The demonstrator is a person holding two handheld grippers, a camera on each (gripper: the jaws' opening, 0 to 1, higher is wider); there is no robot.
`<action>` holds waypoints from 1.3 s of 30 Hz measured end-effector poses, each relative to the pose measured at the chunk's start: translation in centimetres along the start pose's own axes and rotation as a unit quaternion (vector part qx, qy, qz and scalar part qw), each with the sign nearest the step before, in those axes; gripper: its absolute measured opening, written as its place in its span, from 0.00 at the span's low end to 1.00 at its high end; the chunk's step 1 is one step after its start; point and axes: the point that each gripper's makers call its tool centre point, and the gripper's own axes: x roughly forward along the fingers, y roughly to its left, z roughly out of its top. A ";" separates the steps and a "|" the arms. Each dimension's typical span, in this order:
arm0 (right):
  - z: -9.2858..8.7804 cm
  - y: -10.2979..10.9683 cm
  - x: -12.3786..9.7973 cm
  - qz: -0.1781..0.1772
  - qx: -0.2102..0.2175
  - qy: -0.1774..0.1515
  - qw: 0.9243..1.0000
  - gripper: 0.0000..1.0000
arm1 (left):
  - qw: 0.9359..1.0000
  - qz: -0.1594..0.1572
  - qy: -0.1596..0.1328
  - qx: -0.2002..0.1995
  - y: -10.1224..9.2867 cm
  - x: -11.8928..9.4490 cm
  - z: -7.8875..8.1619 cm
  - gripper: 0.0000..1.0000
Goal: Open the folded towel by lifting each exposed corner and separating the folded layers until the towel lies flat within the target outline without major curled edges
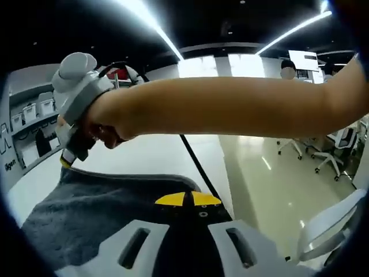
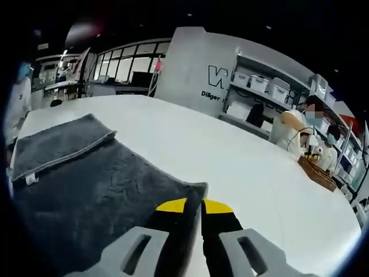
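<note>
Dark grey terry, the towel [image 2: 86, 184] lies on the white table [image 2: 242, 167], one flap still folded over at its far left. The right gripper [image 2: 193, 206] pinches the near corner, its yellow-tipped jaws pressed together on the cloth. In the left gripper view the left gripper [image 1: 187, 199] clamps the towel's edge likewise (a forearm [image 1: 230, 107] crosses above). Beyond, white bins [image 2: 259, 83] sit on wall shelves, contents unseen; wall lettering is partly legible, "Di…ger".

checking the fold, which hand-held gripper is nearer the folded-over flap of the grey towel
Cannot rank them. The right hand-held gripper is shut at the towel's near corner, the folded flap lying across the towel from it. The left hand-held gripper is shut at another edge.
</note>
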 end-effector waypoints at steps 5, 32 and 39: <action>-0.3 0.3 1.0 0.006 0.000 0.002 1.000 0.03 | 1.000 0.013 0.002 -0.008 0.1 0.3 -0.4 0.00; -4.1 -0.9 4.1 0.005 0.015 0.023 1.000 0.00 | 0.999 0.036 -0.010 -0.025 0.0 0.1 -0.4 0.00; -4.2 -1.1 4.5 0.014 0.039 0.011 0.999 0.00 | 0.999 0.031 -0.018 -0.034 0.3 0.4 -0.5 0.00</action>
